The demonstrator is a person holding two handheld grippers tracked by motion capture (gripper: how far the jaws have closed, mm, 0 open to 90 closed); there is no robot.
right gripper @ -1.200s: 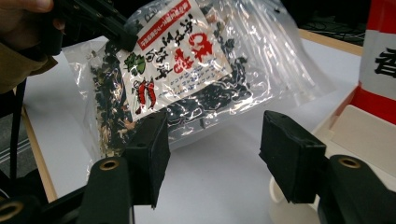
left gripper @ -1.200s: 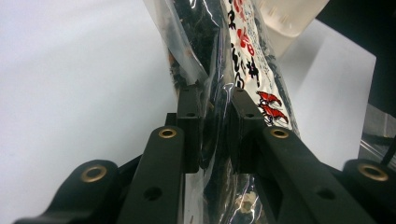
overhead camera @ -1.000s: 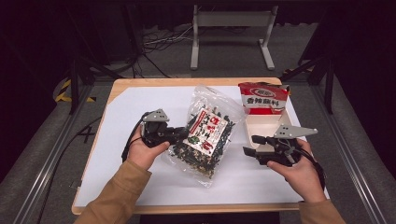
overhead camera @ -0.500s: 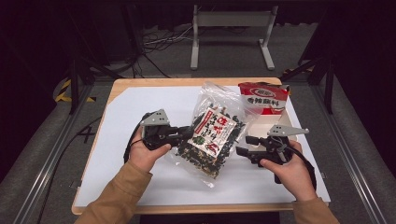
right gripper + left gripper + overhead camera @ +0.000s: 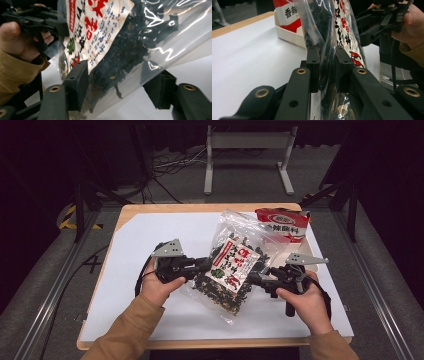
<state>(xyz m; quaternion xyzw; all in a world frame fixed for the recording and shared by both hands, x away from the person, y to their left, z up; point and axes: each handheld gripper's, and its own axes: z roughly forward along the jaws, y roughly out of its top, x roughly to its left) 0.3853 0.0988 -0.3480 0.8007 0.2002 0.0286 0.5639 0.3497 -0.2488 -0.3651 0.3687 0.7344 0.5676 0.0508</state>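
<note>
While your left gripper (image 5: 327, 67) clamps the clear plastic bag of dark dried seaweed (image 5: 231, 265), your right gripper (image 5: 120, 85), wide apart, now straddles its other side, closer than before; the bag tilts up mid-table, before the red-and-white carton (image 5: 282, 222) at the far right edge.

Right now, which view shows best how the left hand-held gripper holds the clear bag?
The left gripper view: its jaws pinch the bag between them. The high view shows the left hand-held gripper at the bag's edge, contact hidden. The right gripper view shows it far off, partly covered.
</note>
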